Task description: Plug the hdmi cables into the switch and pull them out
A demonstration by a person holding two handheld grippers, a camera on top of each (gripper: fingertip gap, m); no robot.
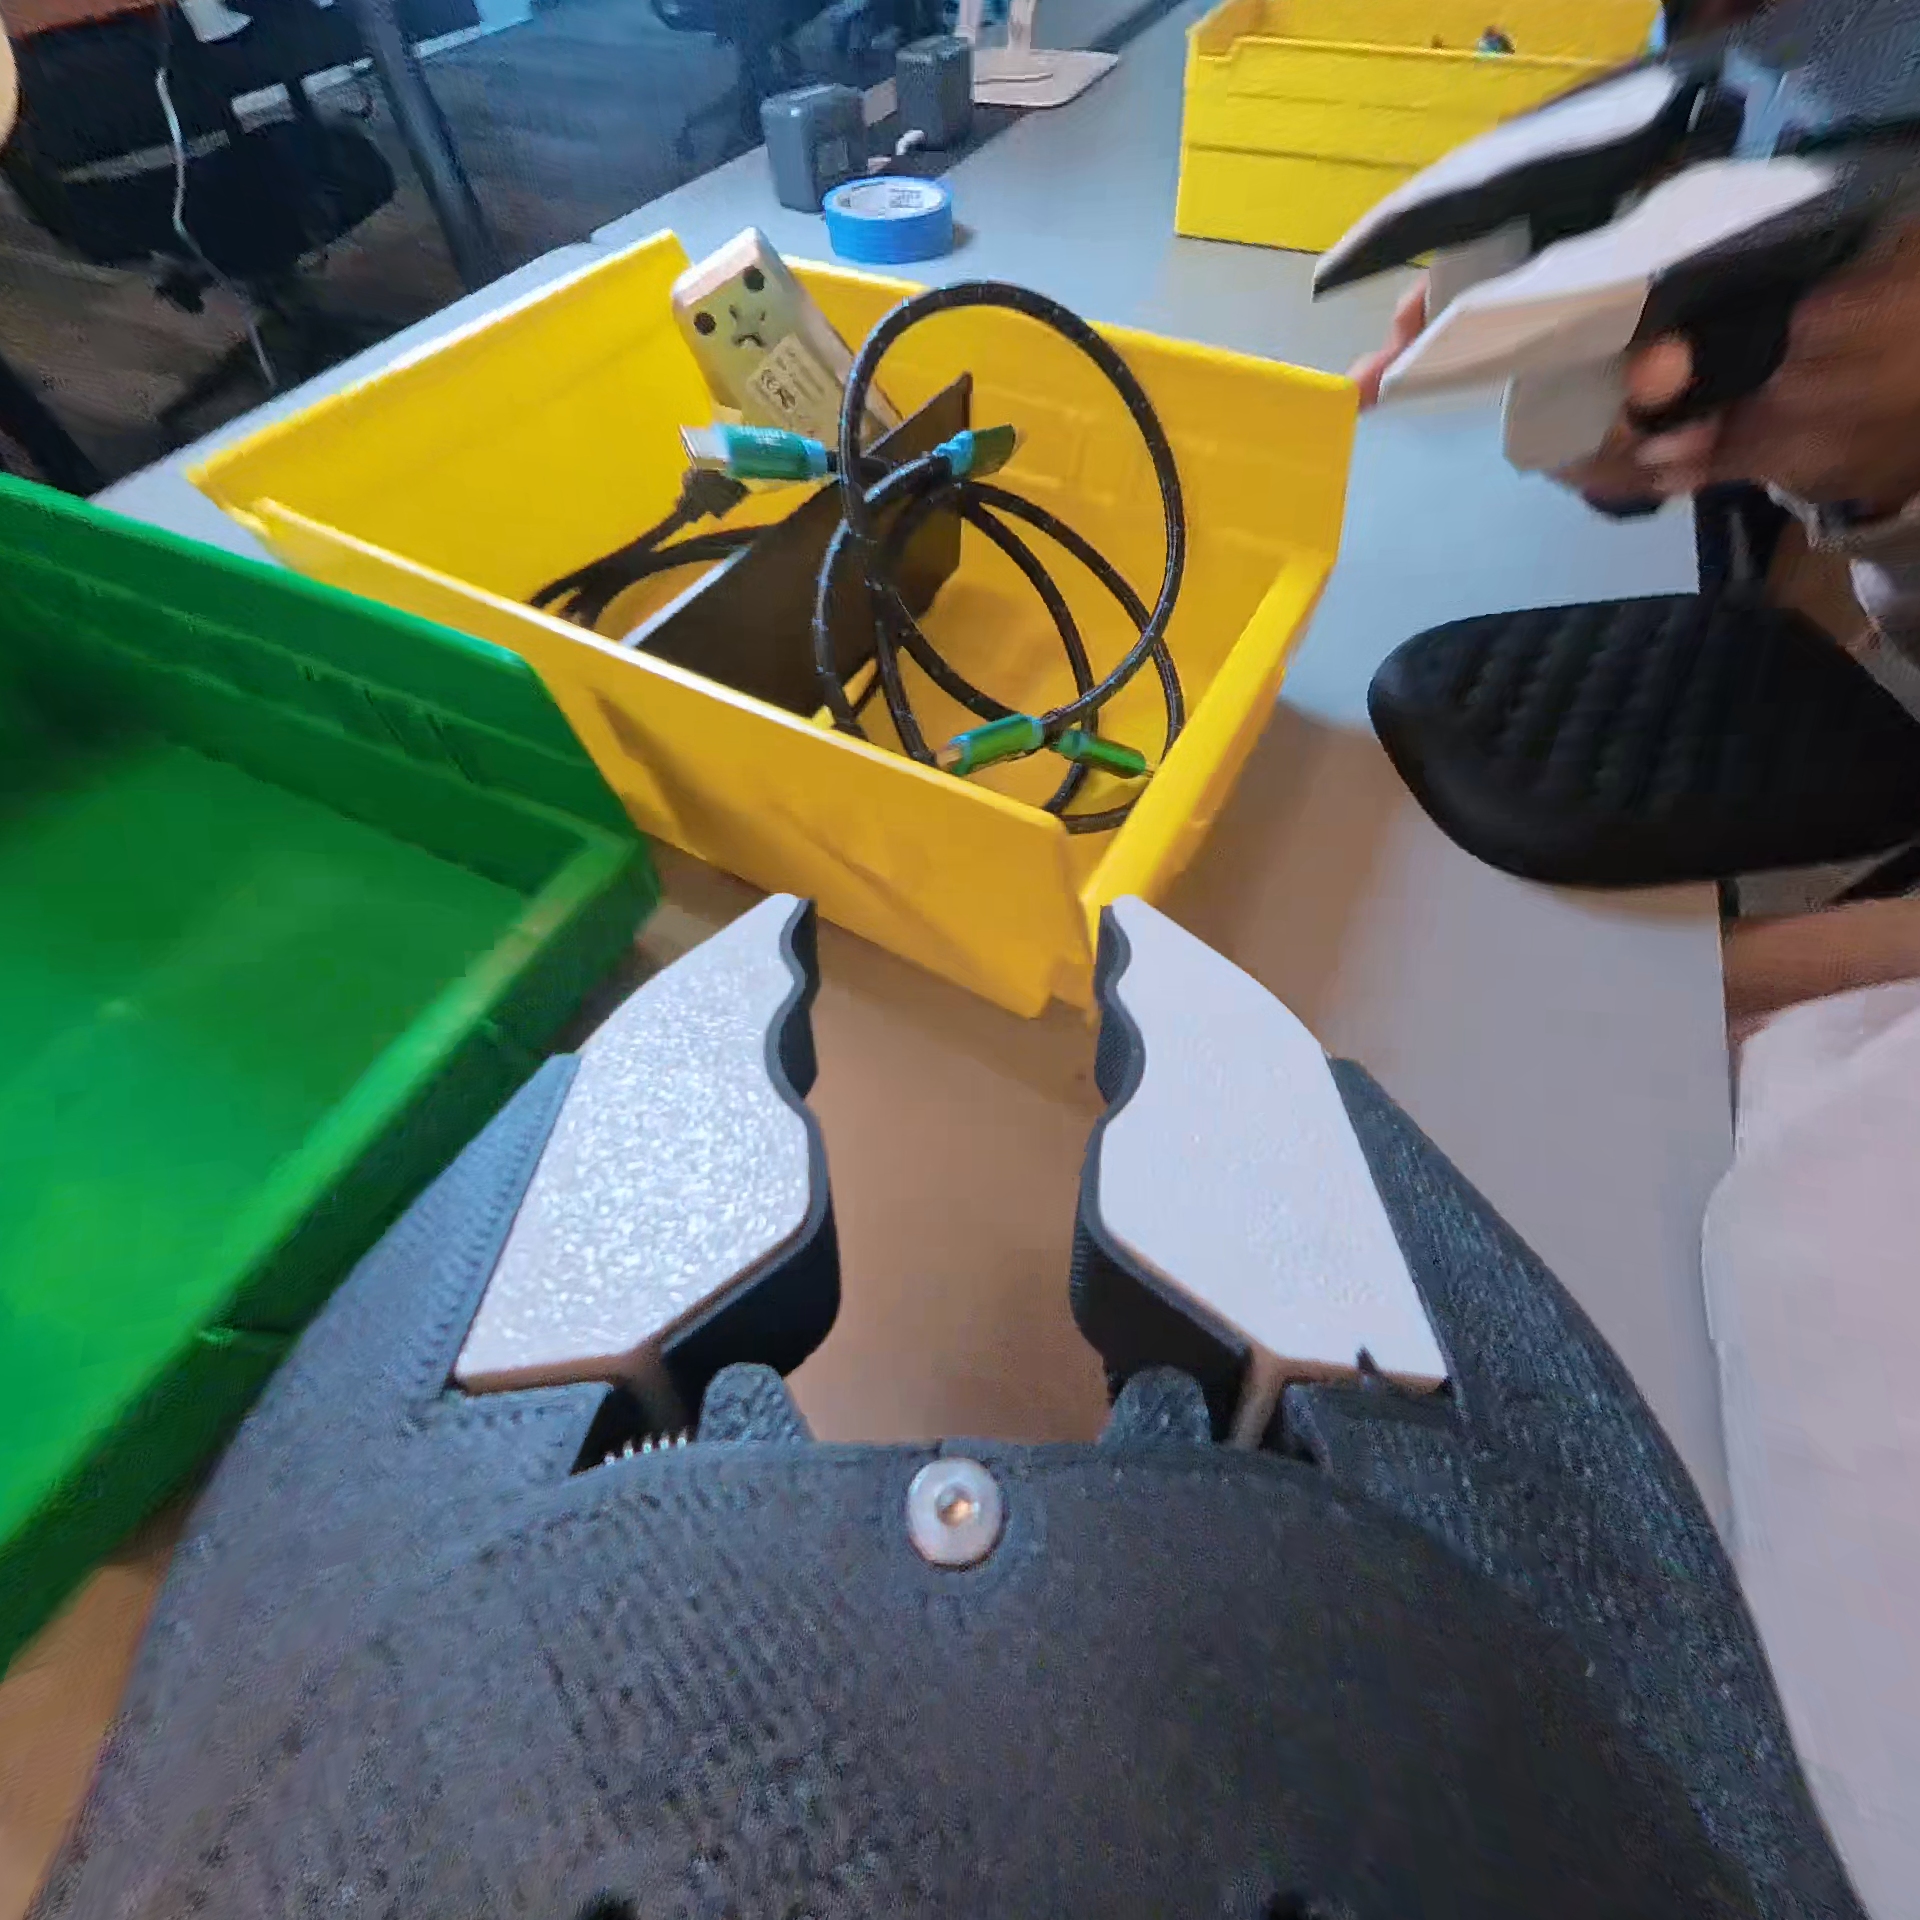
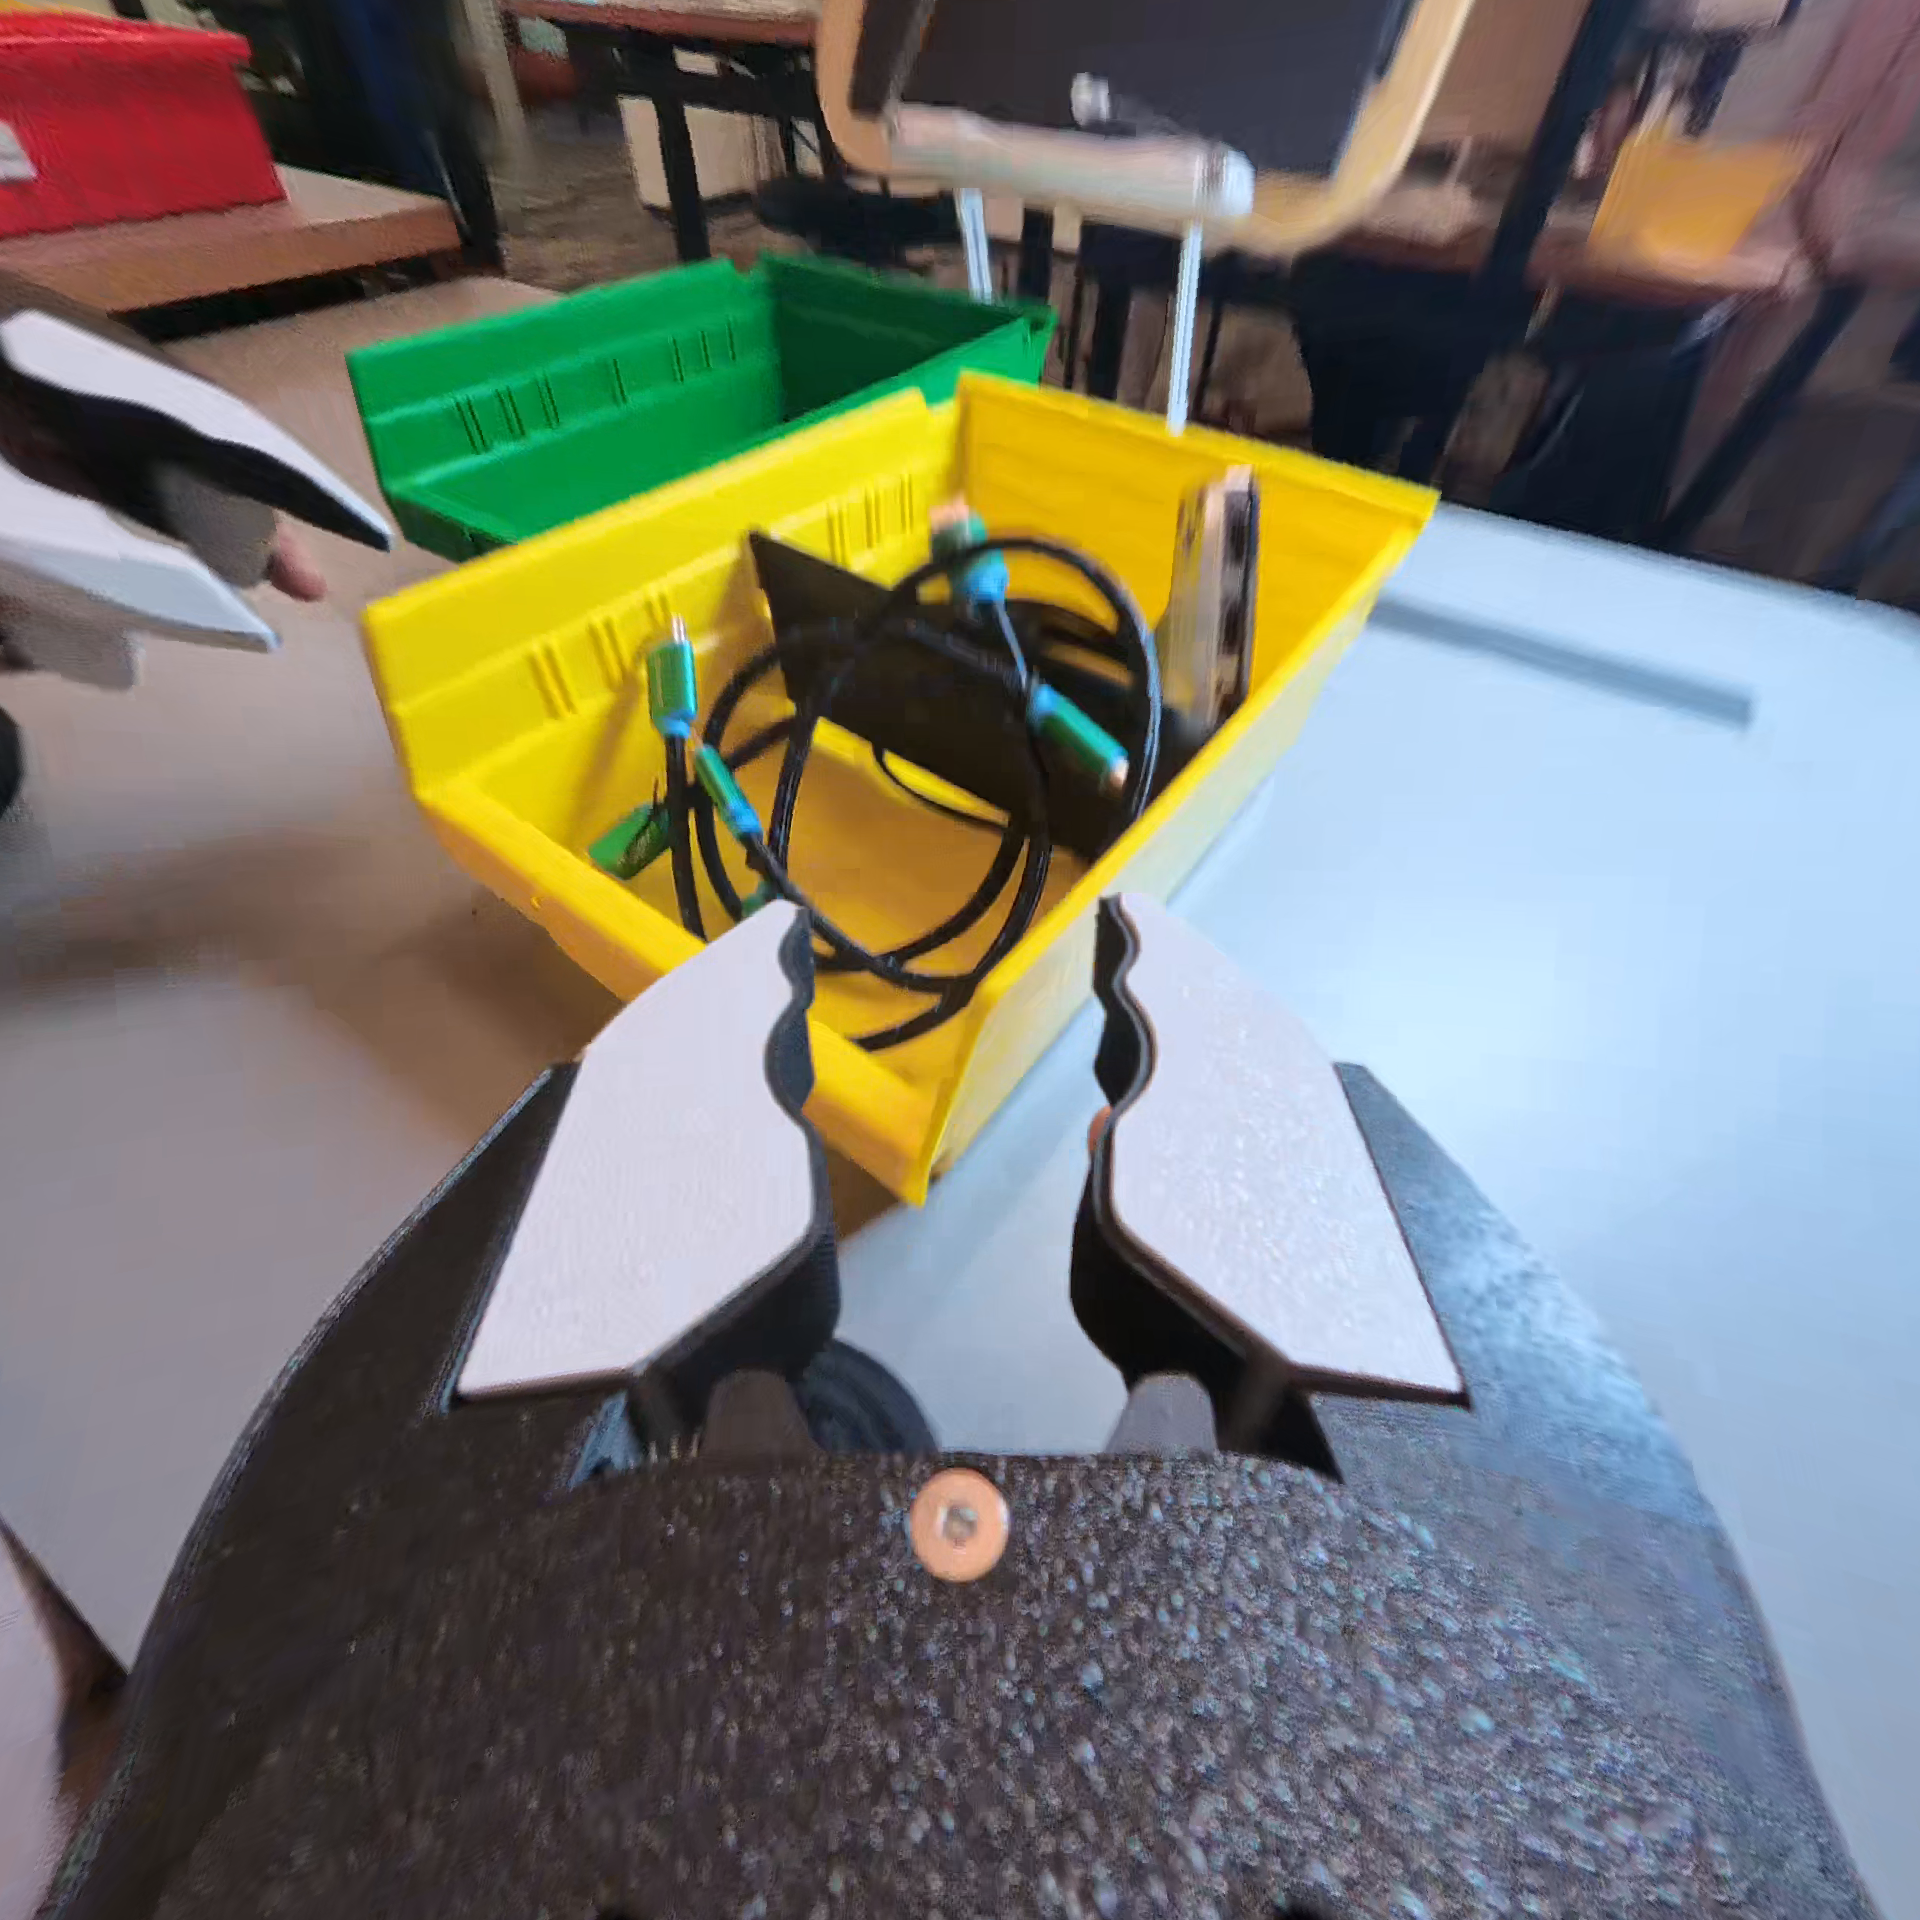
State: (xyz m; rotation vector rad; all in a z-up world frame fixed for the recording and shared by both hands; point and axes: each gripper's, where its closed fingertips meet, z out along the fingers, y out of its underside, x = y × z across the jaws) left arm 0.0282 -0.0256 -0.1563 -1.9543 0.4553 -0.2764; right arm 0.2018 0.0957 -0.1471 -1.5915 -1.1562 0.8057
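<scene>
Gaping empty, both hand-held grippers (image 1: 954, 961) (image 2: 951, 961) face blurred cables (image 2: 935, 790) half-hiding the switch (image 1: 753, 343).

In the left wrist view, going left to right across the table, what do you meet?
Green bin → yellow bin holding the HDMI cables and the switch → black chair seat, with the right gripper open above it.

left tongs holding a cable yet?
No. The left tongs are open and empty, short of the yellow bin where the HDMI cables lie.
</scene>
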